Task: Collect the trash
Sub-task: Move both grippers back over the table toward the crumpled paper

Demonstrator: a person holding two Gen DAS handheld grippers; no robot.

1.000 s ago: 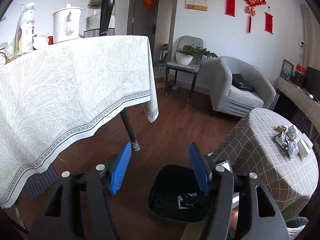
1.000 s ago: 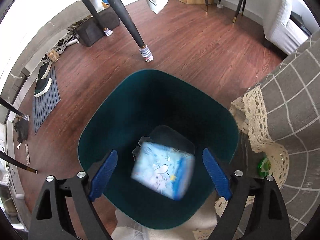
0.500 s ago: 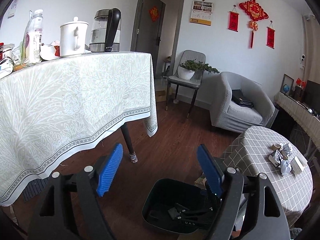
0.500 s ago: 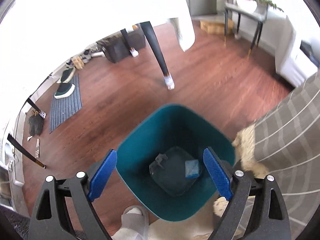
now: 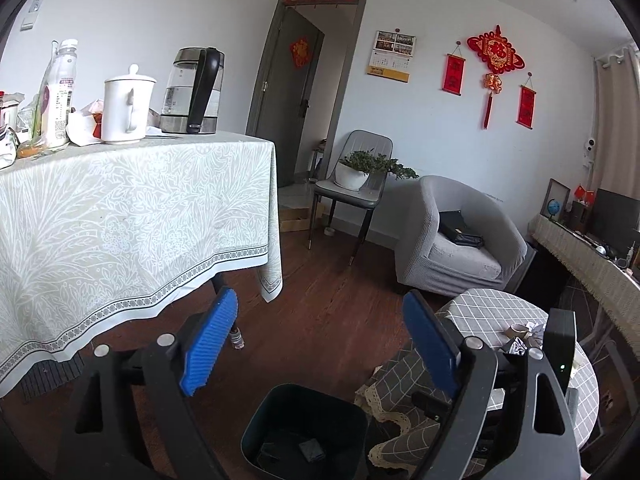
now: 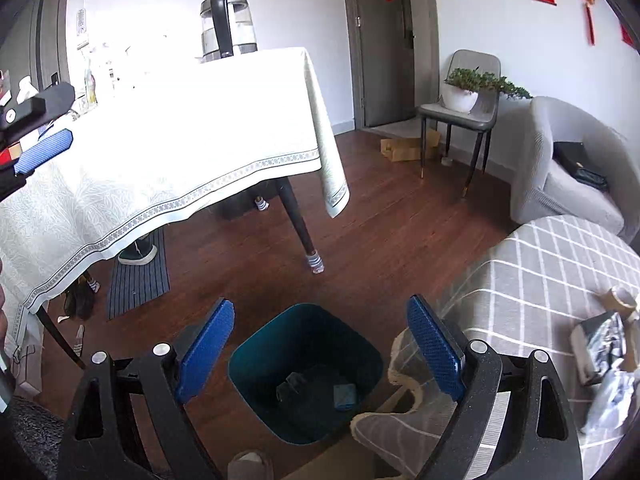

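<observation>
A dark teal trash bin (image 6: 306,372) stands on the wood floor below both grippers; it also shows in the left wrist view (image 5: 306,428). A small blue packet (image 6: 345,395) and a dark scrap (image 6: 291,385) lie at its bottom. My right gripper (image 6: 320,354) is open and empty, high above the bin. My left gripper (image 5: 320,354) is open and empty, also raised. Crumpled silver and white trash (image 6: 604,344) lies on the checked round table (image 6: 540,264) at the right, with a tape roll (image 6: 622,298).
A large table with a pale patterned cloth (image 5: 120,216) carries a kettle (image 5: 194,92), a white mug (image 5: 126,106) and bottles. A grey armchair (image 5: 460,240), a chair with a plant (image 5: 356,184) and a door (image 5: 296,92) stand behind.
Both grippers have risen and tilted up away from the bin. The blue packet dropped from between the right fingers and now lies in the bin.
</observation>
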